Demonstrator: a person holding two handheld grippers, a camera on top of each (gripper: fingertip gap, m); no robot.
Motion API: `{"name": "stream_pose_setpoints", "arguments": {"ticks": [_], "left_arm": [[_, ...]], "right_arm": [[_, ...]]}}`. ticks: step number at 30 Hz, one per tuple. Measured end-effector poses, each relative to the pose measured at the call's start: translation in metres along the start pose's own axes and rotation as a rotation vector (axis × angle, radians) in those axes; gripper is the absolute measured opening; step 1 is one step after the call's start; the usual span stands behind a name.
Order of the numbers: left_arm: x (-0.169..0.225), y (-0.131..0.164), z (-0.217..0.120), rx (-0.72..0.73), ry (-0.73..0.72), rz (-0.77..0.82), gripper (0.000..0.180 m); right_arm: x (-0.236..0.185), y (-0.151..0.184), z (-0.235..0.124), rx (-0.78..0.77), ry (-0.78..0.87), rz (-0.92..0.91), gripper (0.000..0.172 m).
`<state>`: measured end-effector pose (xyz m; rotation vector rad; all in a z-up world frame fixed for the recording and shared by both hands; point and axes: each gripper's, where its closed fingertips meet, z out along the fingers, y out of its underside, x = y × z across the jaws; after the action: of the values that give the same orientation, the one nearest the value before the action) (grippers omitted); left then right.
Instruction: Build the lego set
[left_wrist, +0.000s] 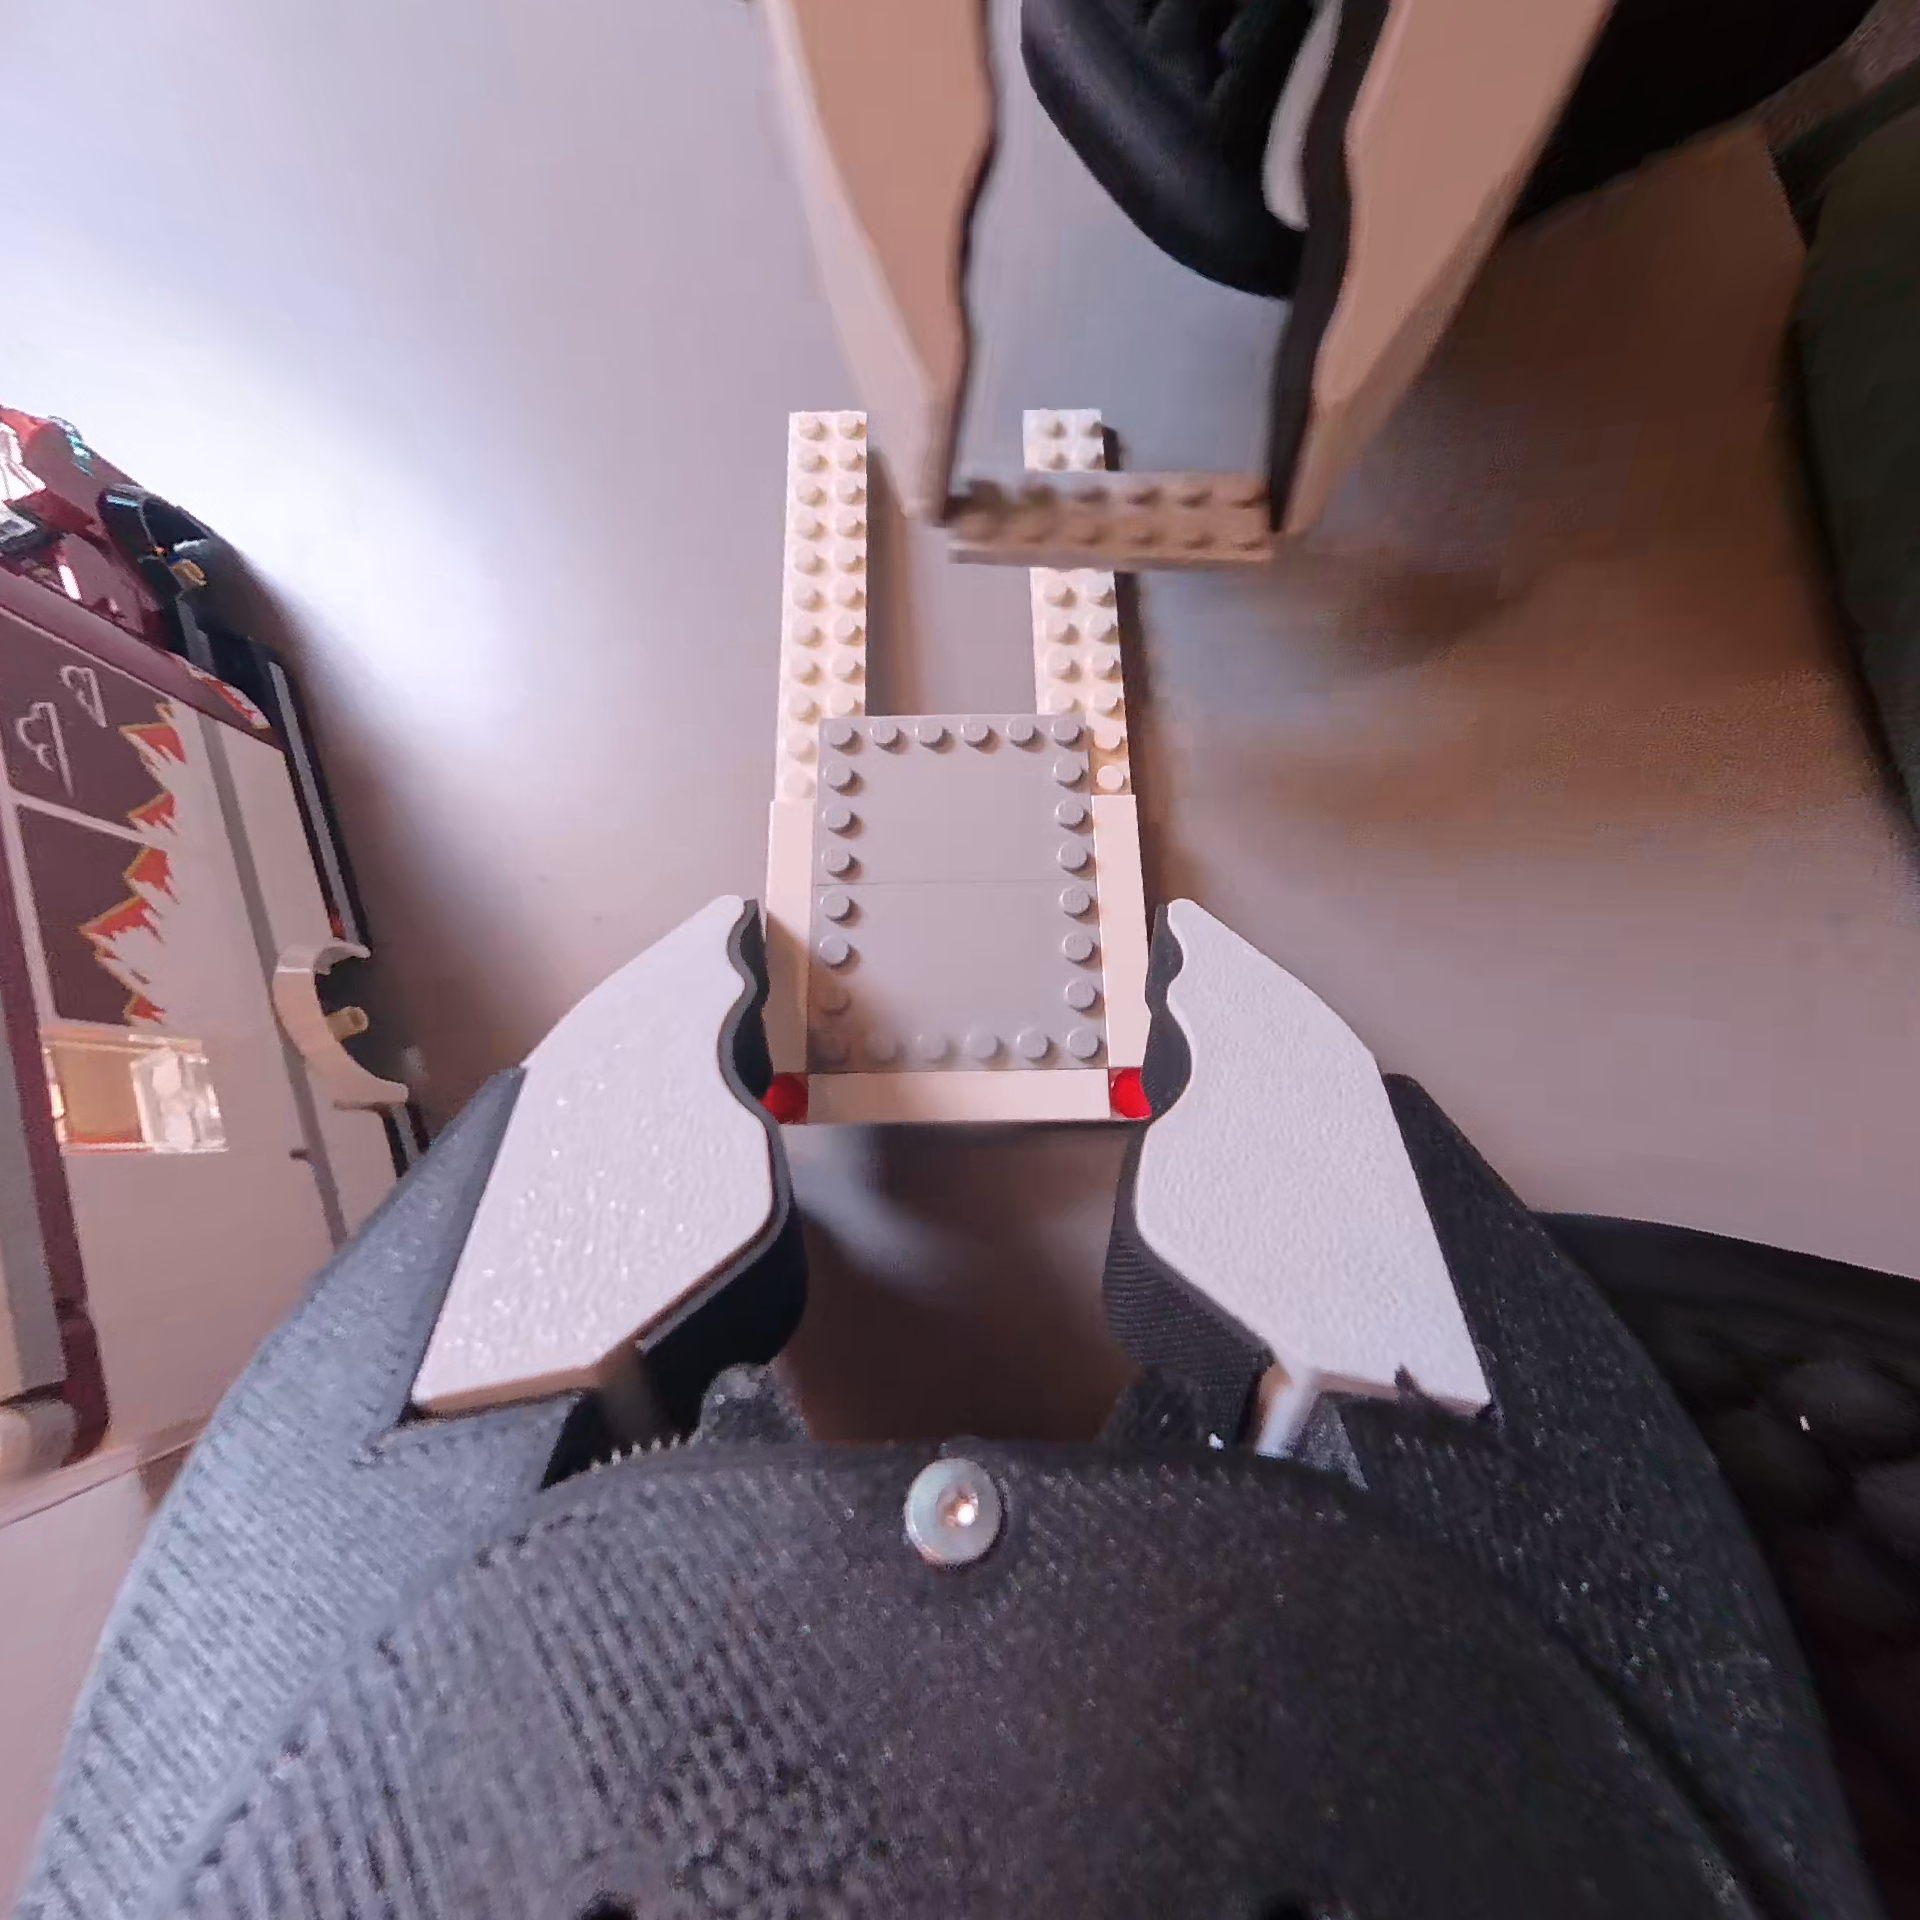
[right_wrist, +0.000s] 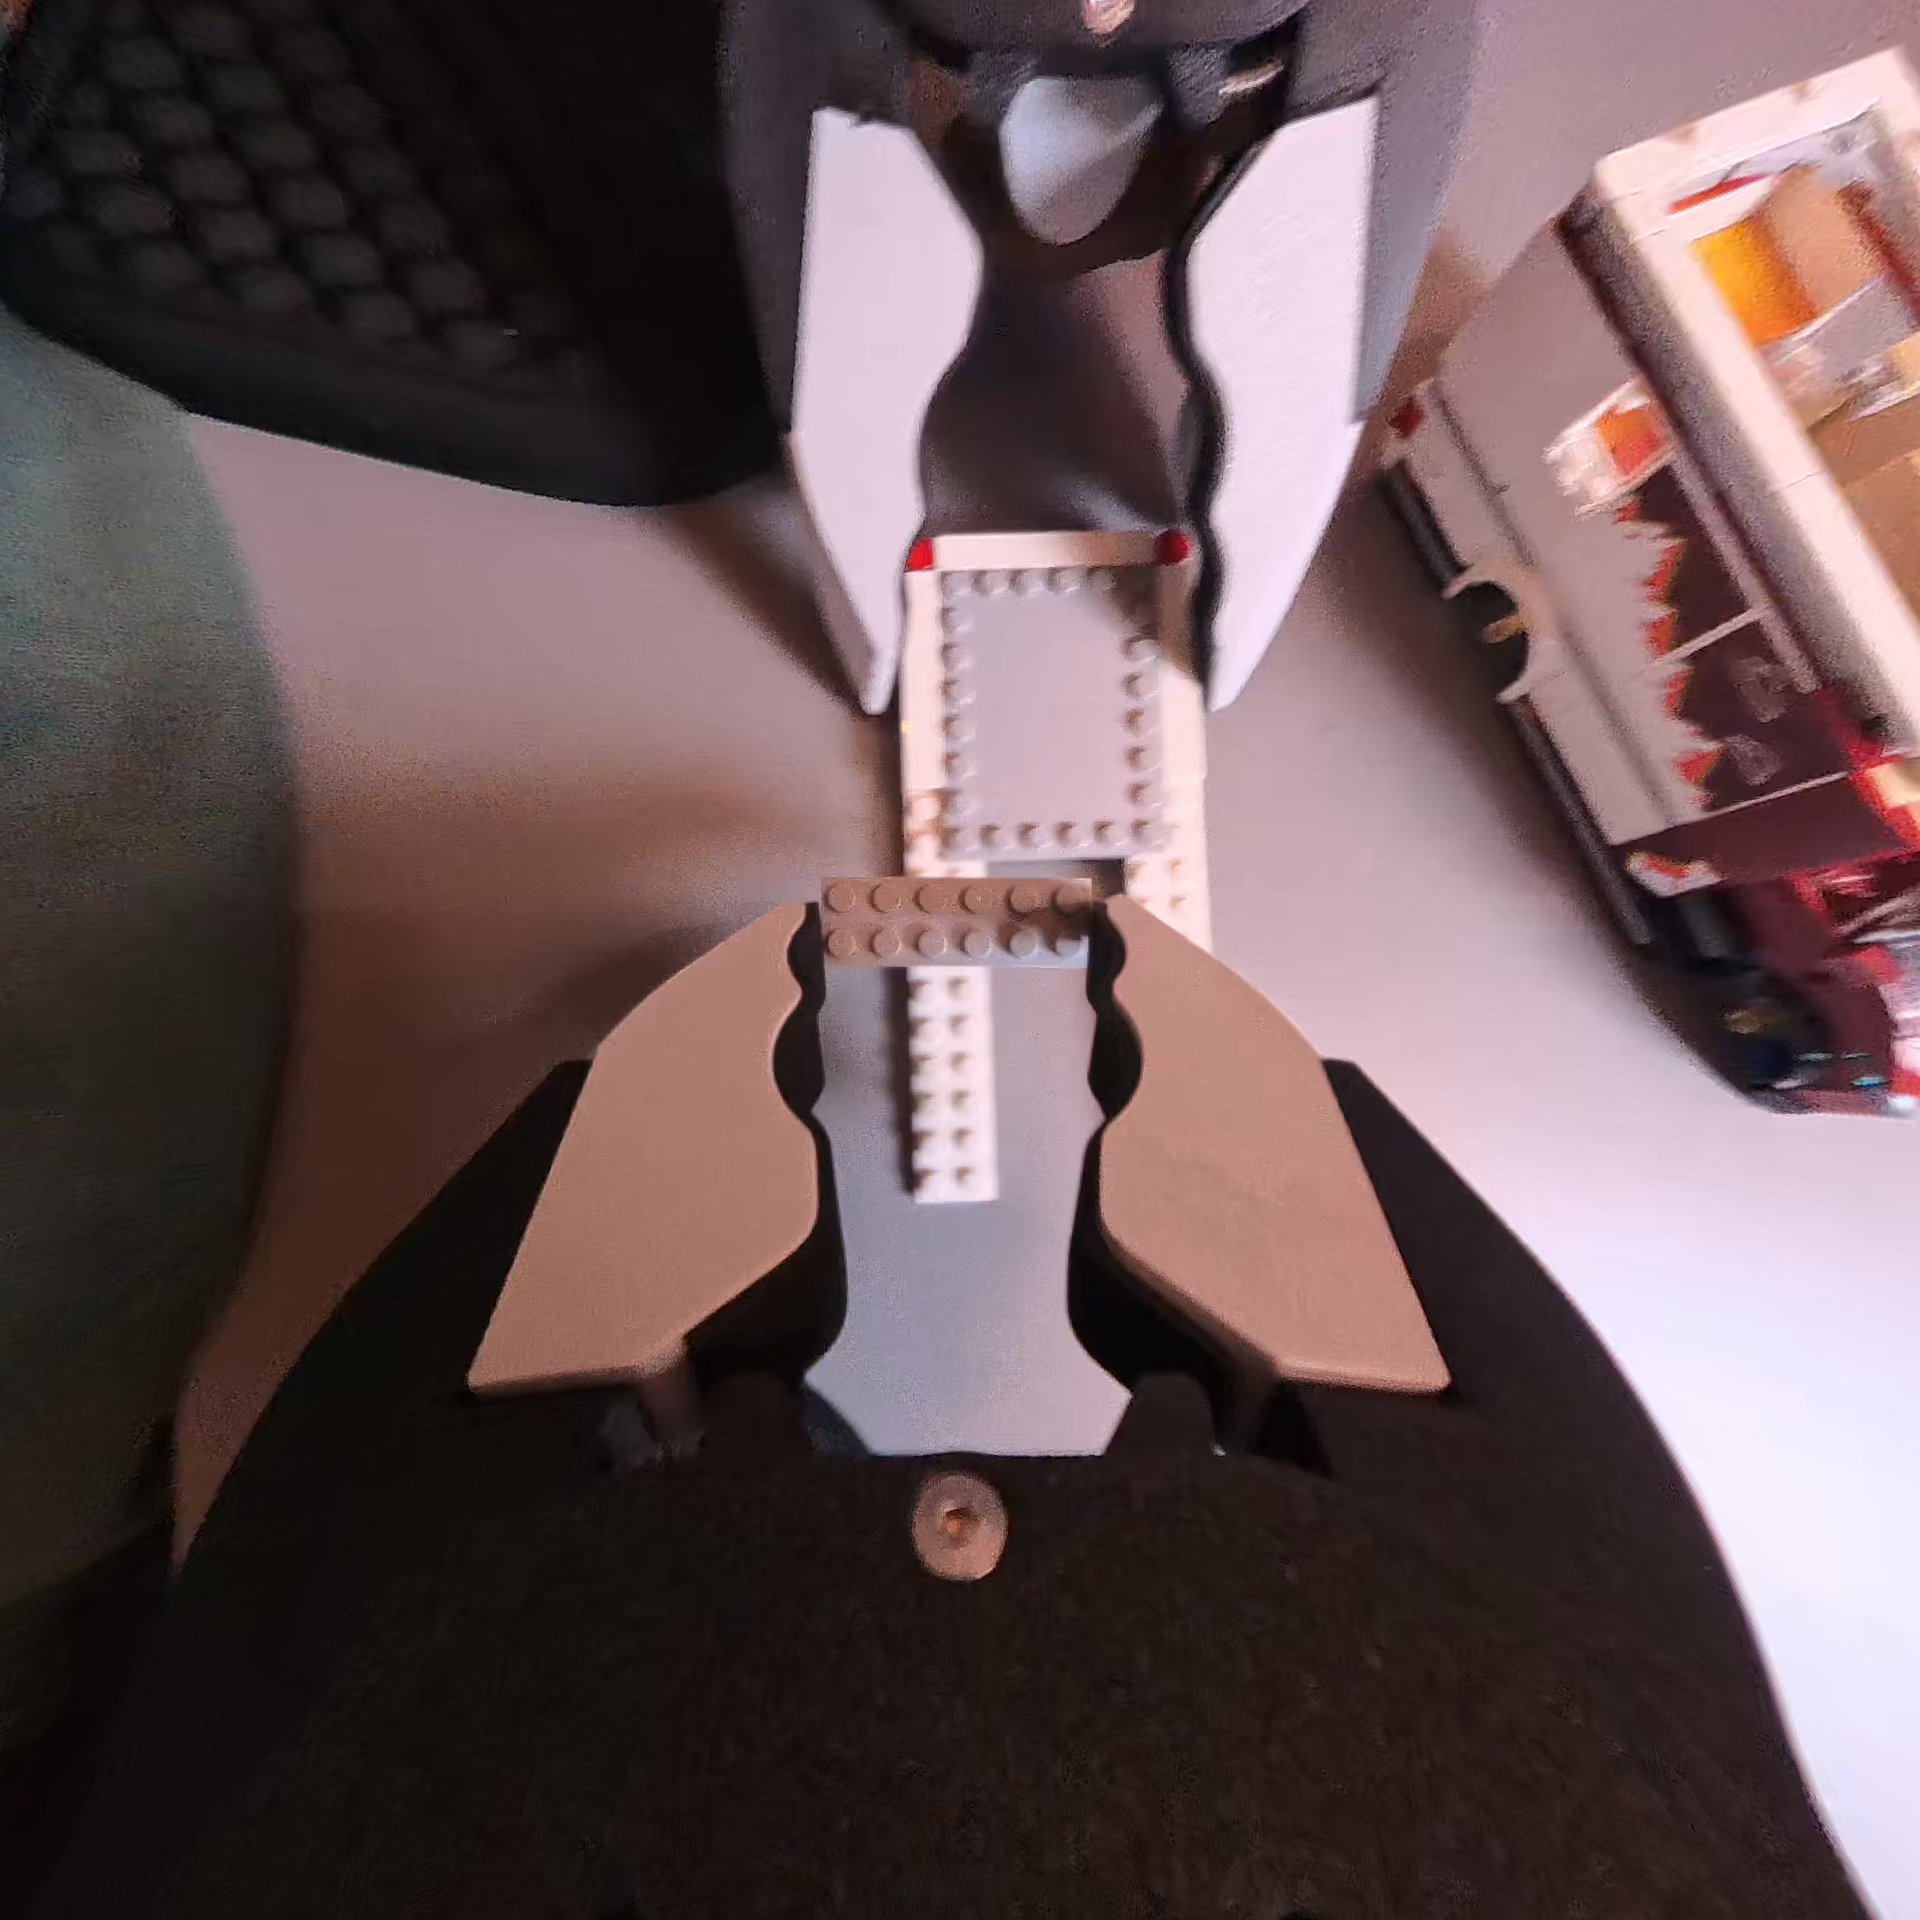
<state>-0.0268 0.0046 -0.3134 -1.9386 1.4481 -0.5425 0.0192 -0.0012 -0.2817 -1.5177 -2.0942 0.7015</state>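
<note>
The left gripper (left_wrist: 956, 997) clamps the near end of the white-and-grey brick frame (left_wrist: 951, 935), while the right gripper (right_wrist: 956, 935) pinches a grey plate (right_wrist: 956, 925) above the frame's far white rails (left_wrist: 826, 582), the plate needing to be lined up.

Left hand-held gripper (left_wrist: 956, 1023) is clamped on the white-and-grey brick assembly (left_wrist: 956, 914) on the counter (left_wrist: 468, 468), while straight ahead the right hand-held gripper (left_wrist: 1112, 509) pinches a grey plate (left_wrist: 1112, 520) over its white rails.

Pale grey table (left_wrist: 436, 436) with a white-and-grey brick assembly (left_wrist: 951, 935) and a maroon brick truck (right_wrist: 1714, 727).
</note>
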Motion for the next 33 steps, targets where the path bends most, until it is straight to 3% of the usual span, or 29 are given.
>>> {"name": "stream_pose_setpoints", "arguments": {"ticks": [1,12,17,19,26,33], "left_arm": [[0.0,0.0,0.001,0.001,0.002,-0.002,0.071],[0.002,0.001,0.002,0.016,0.011,-0.015,0.071],[0.002,0.001,0.002,0.026,0.014,-0.018,0.071],[0.002,0.001,0.002,0.032,0.013,-0.015,0.071],[0.004,0.001,0.001,0.051,0.013,-0.01,0.071],[-0.001,-0.007,-0.009,0.134,0.002,-0.023,0.071]], "right_arm": [[0.008,0.001,0.003,-0.019,0.01,-0.011,0.048],[0.017,0.008,0.024,-0.04,-0.05,-0.037,0.055],[0.014,0.026,0.013,-0.111,-0.069,-0.075,0.087],[0.013,0.035,0.017,-0.154,-0.071,-0.088,0.091],[0.016,0.031,0.023,-0.141,-0.134,-0.099,0.066],[0.021,0.02,0.013,-0.125,-0.138,-0.106,0.066]]}}
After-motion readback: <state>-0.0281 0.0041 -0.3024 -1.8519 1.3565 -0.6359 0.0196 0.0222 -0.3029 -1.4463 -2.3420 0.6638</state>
